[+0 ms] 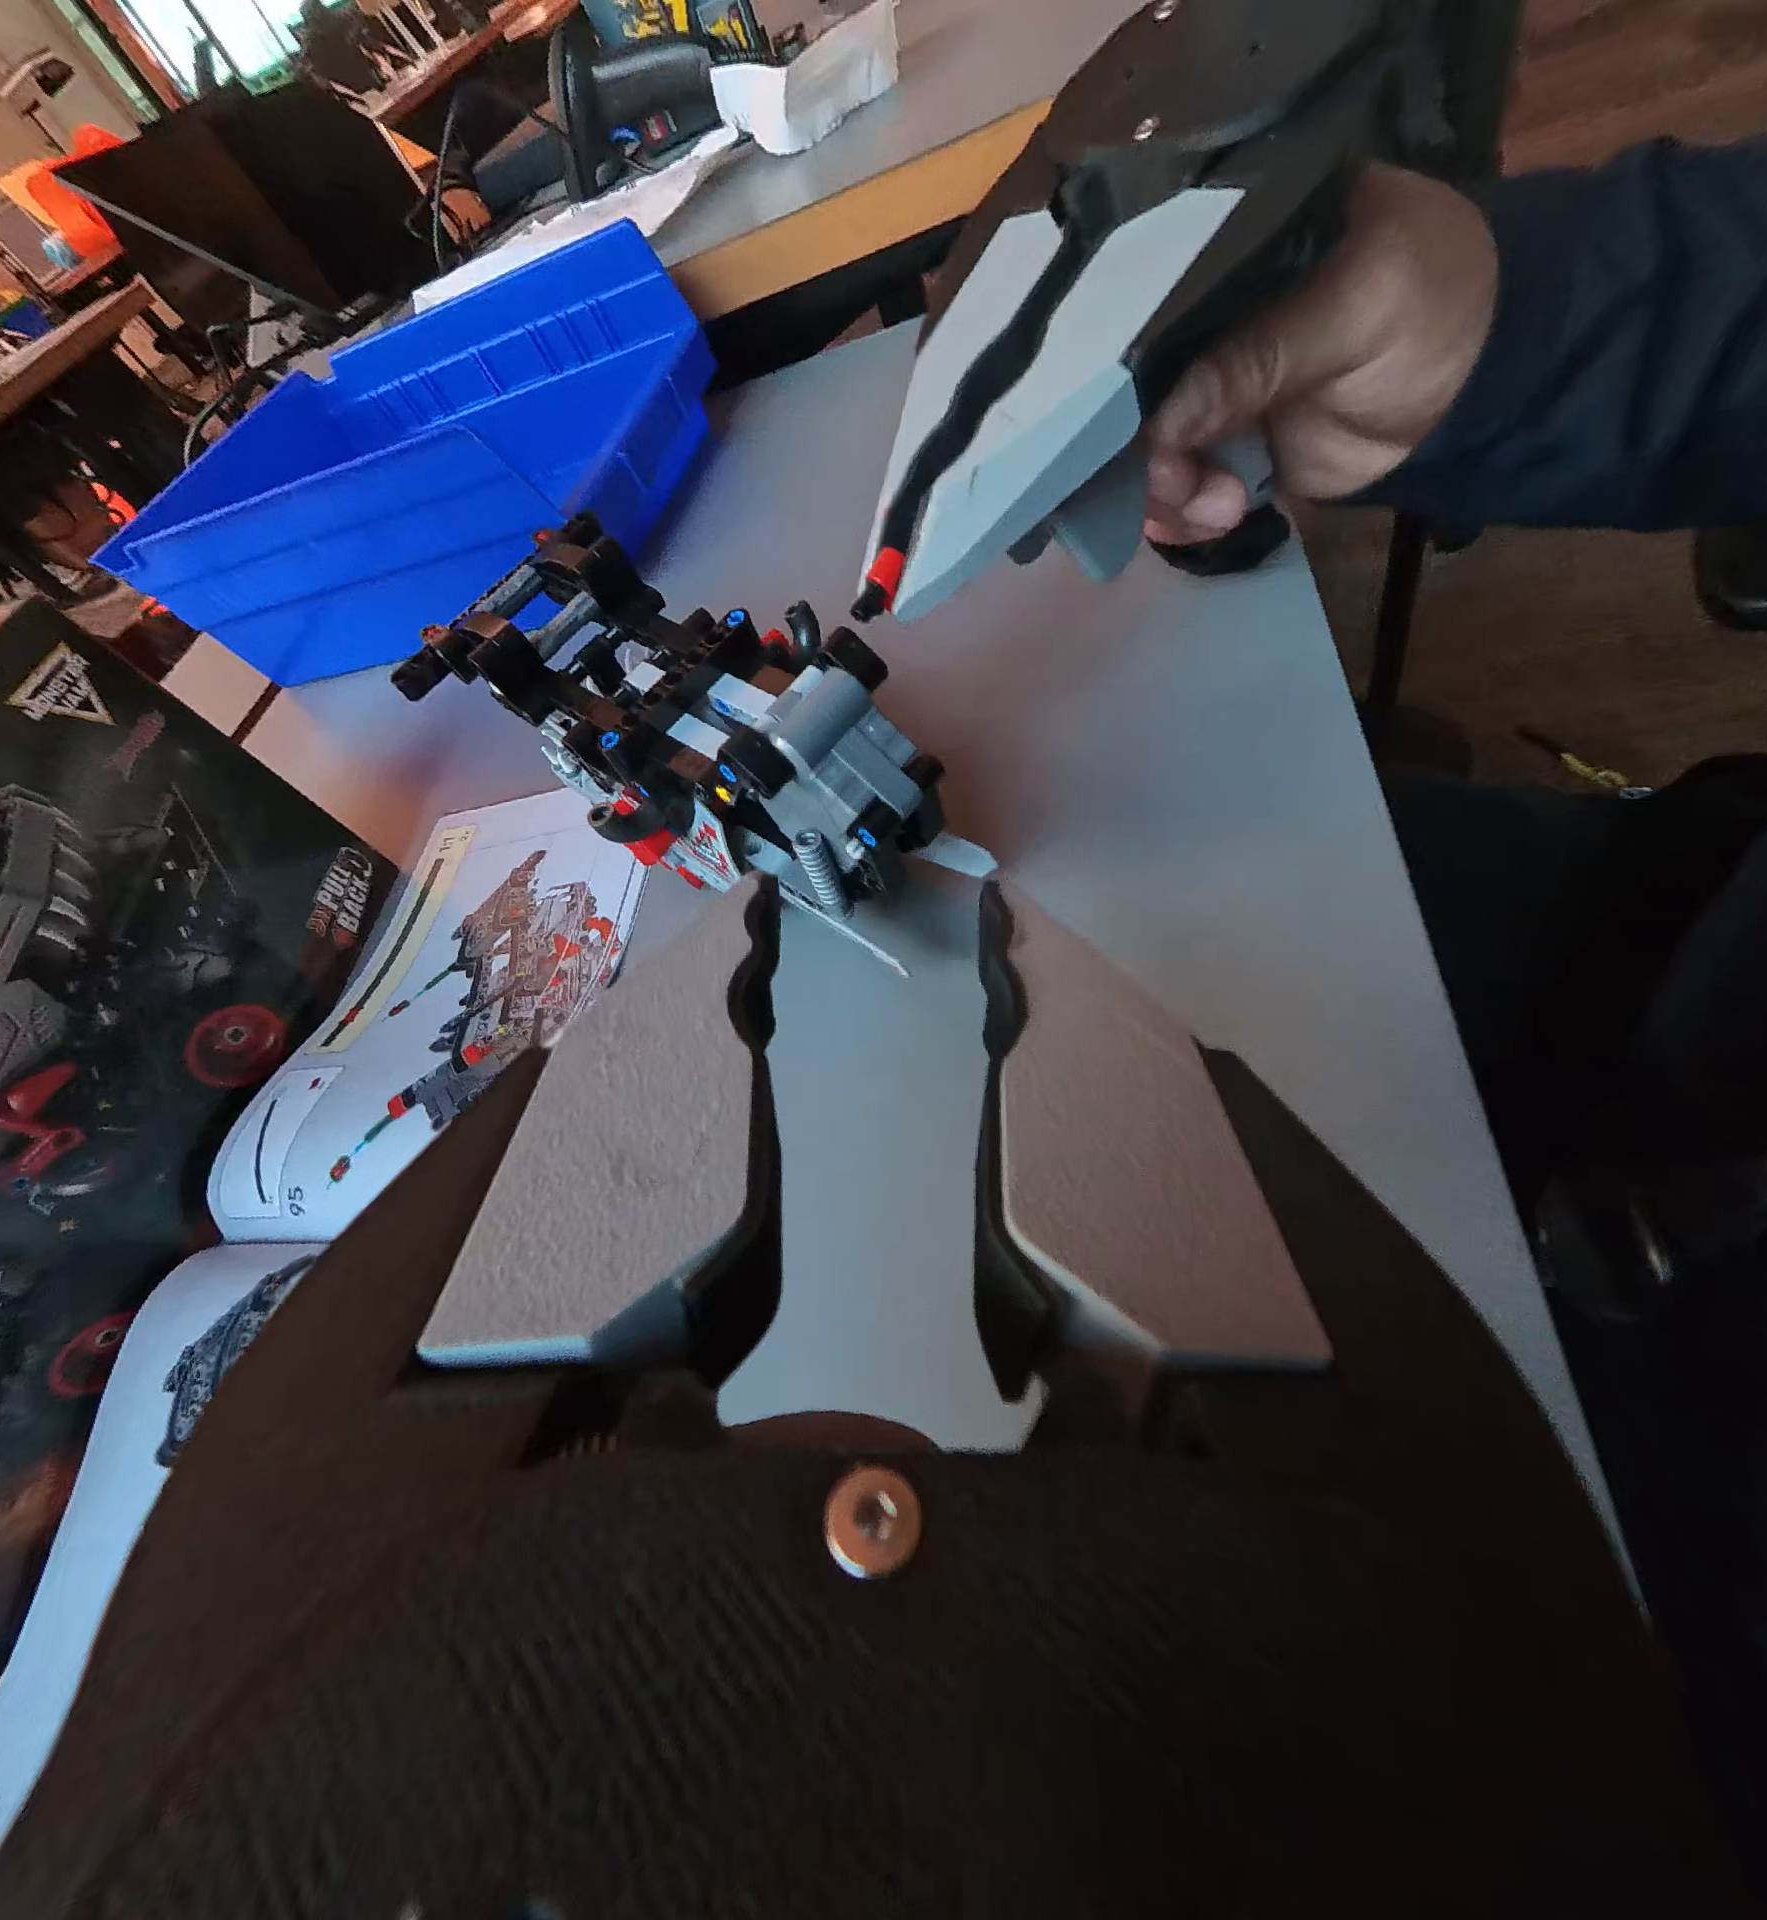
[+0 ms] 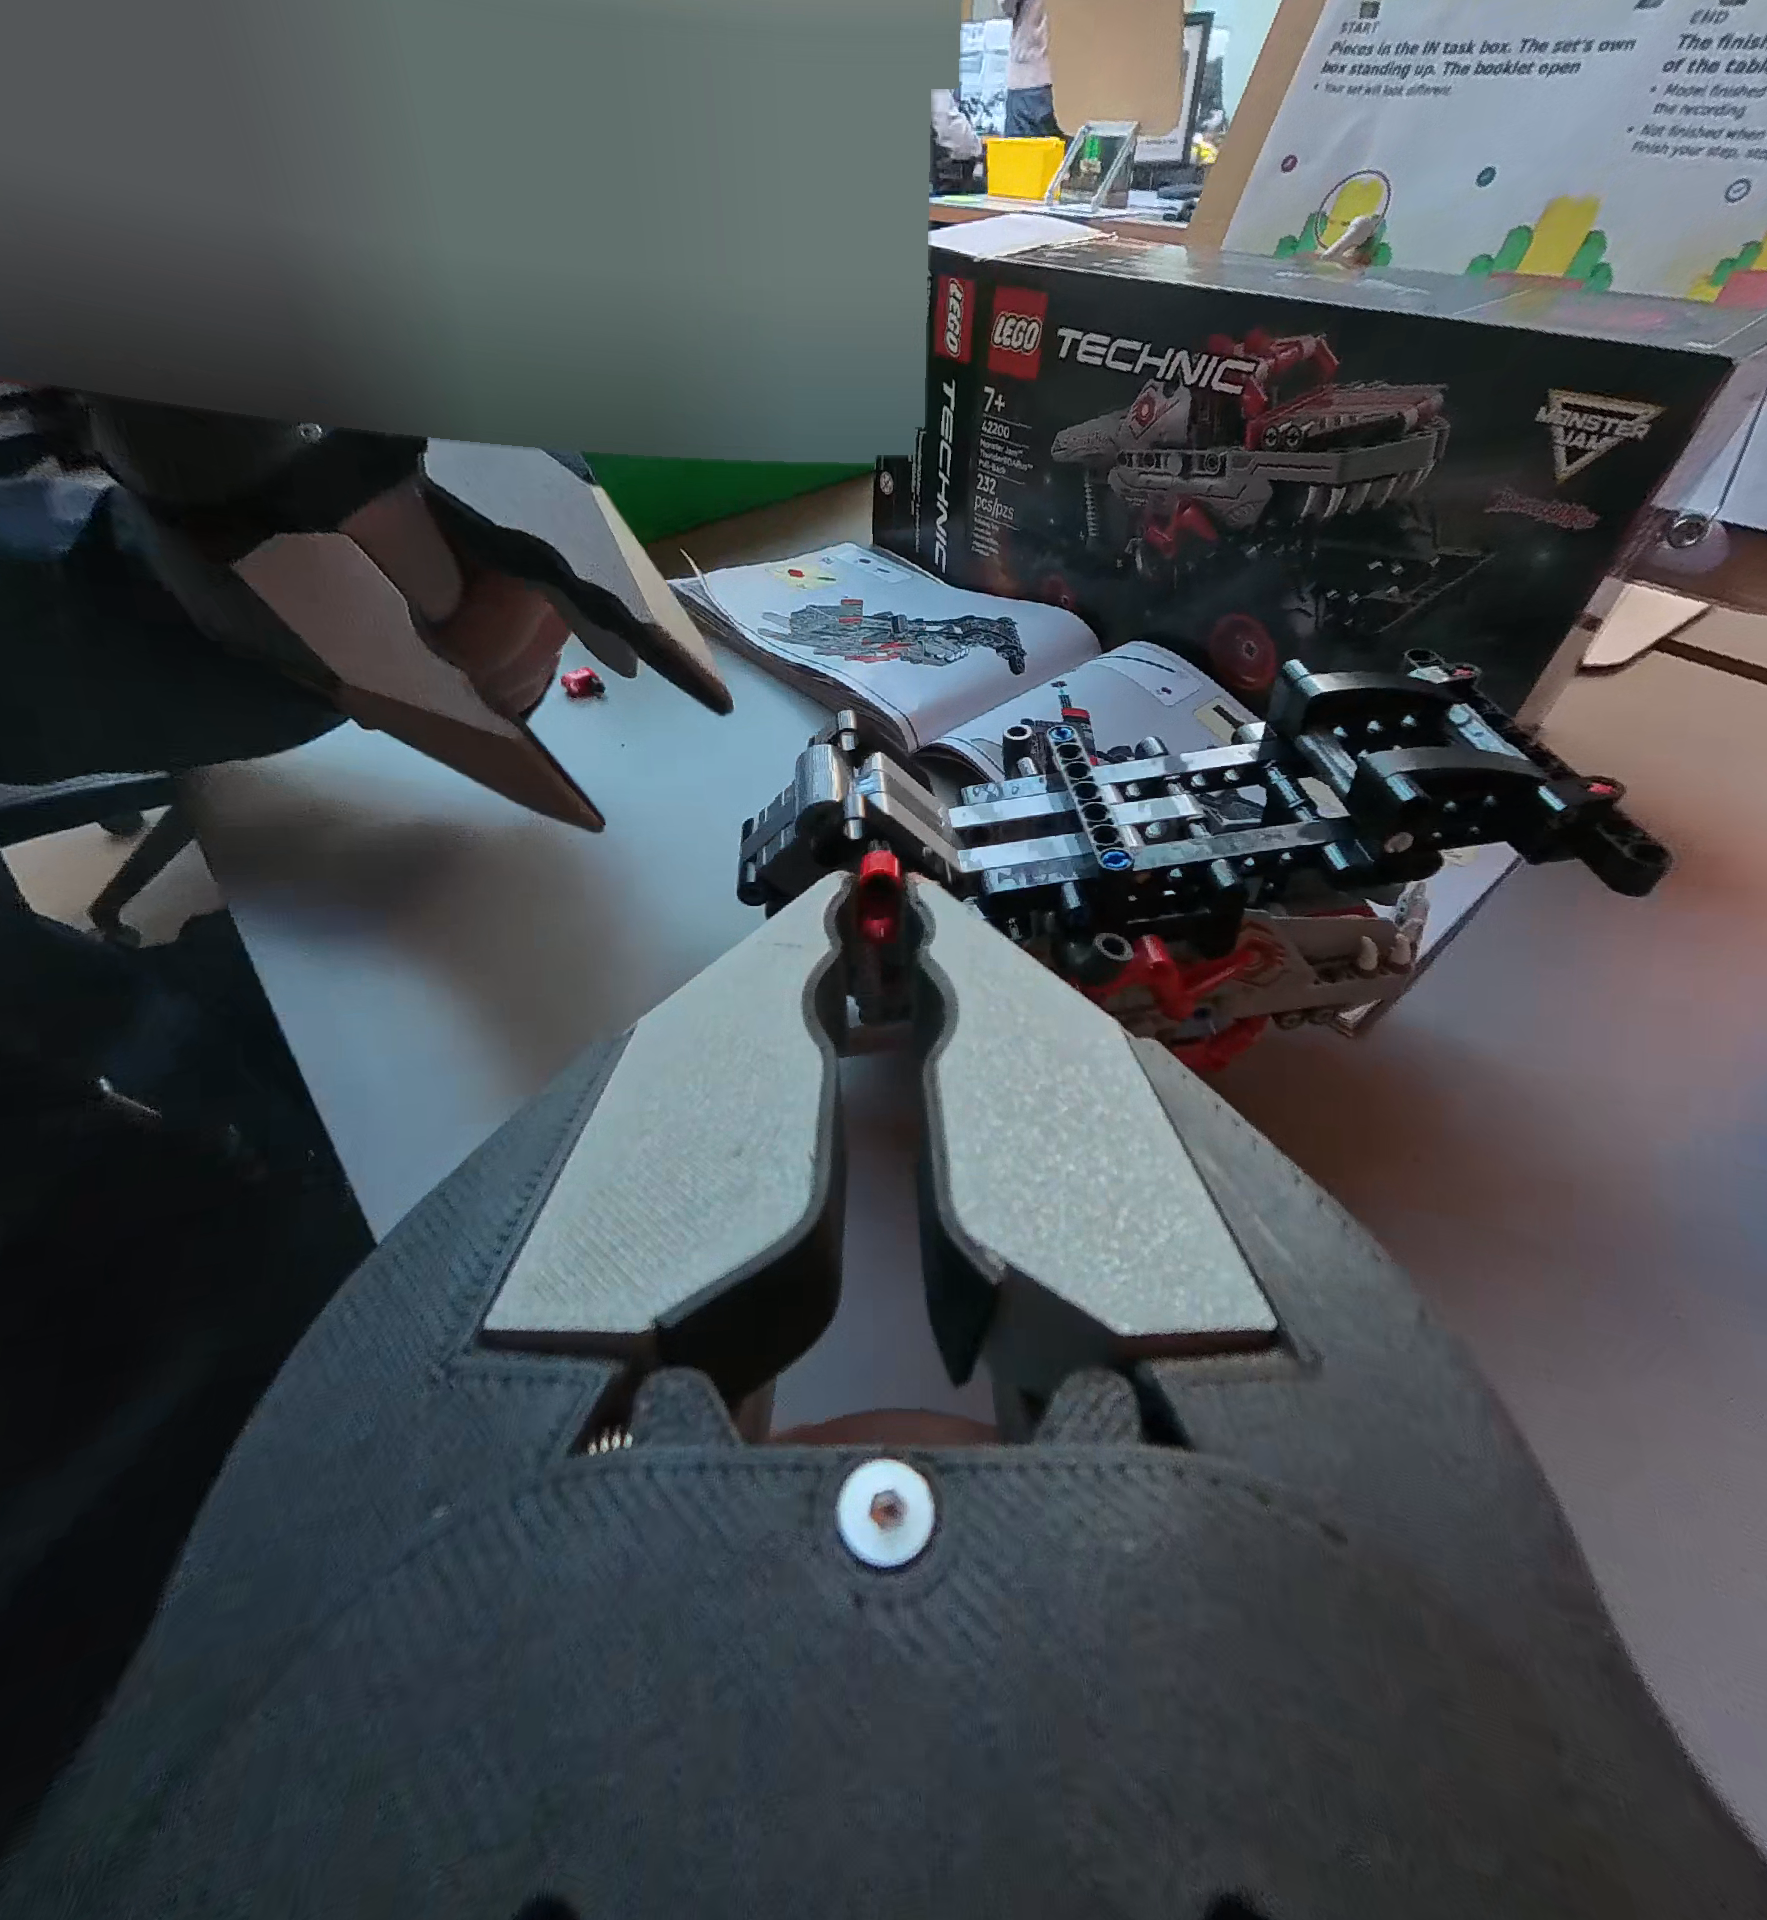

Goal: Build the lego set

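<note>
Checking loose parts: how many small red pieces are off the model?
2. One red-tipped pin is pinched in the right tool; one red piece lies on the grey table near the left tool. Others may be hidden in the blue bin.

The half-built truck chassis [image 2: 1149, 831] lies on the table [image 2: 505, 883]. Taken from the right wrist view, the open instruction booklet [image 2: 920, 644] lies just behind the chassis, partly under it, and the set's box [image 2: 1326, 457] stands behind the booklet. A small loose piece [image 2: 581, 683] lies well to the chassis's left — a storage bin [image 1: 422, 457] sits near its far end.
</note>
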